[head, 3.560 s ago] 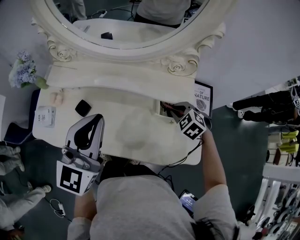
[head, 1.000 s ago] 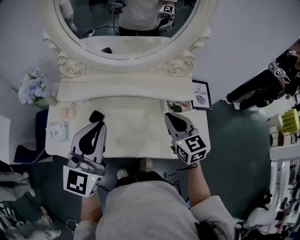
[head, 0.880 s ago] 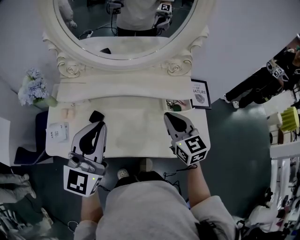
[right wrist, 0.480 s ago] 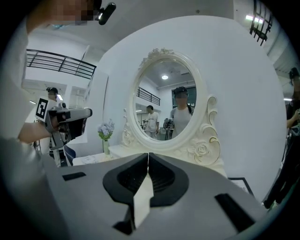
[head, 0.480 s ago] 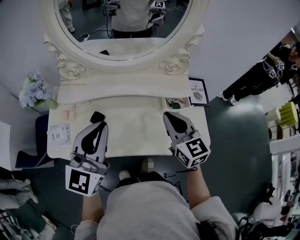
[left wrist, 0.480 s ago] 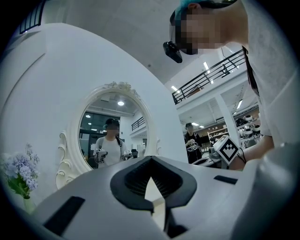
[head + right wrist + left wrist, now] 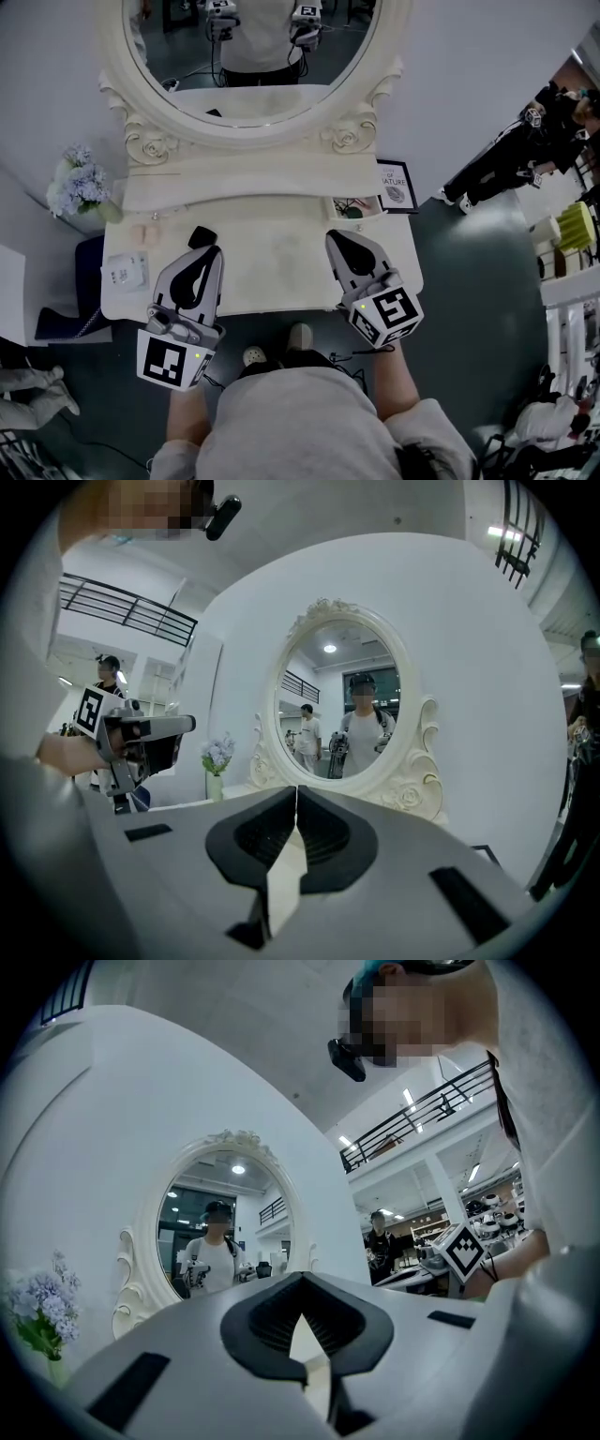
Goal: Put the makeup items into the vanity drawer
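Note:
In the head view the cream vanity top (image 7: pixel 272 262) lies below me. At its back right a small drawer (image 7: pixel 332 208) stands open, with small reddish and green items inside. A black compact (image 7: pixel 201 237) lies on the top, just beyond the tip of my left gripper (image 7: pixel 212 249). My right gripper (image 7: pixel 334 236) hovers over the right front of the top, short of the drawer. Both hold nothing. In the left gripper view the jaws (image 7: pixel 300 1279) meet at the tip; in the right gripper view the jaws (image 7: pixel 296 789) are pressed together.
An oval mirror (image 7: pixel 253 56) in a carved frame rises behind the top. A white box (image 7: pixel 125 272) and small pink items (image 7: pixel 141 234) lie at the left. A flower vase (image 7: pixel 80 187) stands at the far left. A framed picture (image 7: pixel 394 185) stands right of the drawer.
The right gripper has drawn back from the open drawer to the right front of the top. Over the last second both grippers have barely moved; only the head view has shifted.

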`<state>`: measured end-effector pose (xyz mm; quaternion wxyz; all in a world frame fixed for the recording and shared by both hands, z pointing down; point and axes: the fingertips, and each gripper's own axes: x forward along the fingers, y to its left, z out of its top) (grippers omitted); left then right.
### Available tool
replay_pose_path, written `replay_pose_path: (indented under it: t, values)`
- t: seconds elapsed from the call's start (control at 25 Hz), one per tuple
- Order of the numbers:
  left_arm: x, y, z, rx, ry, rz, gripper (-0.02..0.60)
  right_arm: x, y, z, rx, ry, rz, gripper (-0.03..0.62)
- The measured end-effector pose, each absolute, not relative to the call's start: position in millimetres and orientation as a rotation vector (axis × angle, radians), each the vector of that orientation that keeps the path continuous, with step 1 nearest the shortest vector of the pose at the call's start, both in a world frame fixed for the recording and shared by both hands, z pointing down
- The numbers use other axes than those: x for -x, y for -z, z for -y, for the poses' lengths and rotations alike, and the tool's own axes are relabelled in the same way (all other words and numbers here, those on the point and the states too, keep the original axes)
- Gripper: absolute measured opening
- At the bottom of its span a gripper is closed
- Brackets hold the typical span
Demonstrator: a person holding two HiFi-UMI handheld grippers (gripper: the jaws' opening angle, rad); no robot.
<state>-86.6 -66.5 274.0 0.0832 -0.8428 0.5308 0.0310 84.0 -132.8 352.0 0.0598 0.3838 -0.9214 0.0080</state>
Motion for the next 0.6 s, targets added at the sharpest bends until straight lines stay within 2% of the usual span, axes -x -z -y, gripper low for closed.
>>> replay_pose_path:
  t: [0.6]
  values:
    - [94, -262, 34, 2.516, -0.133, -1.540, 0.008, -74, -315, 87, -1.238, 0.025, 2.871, 0.023]
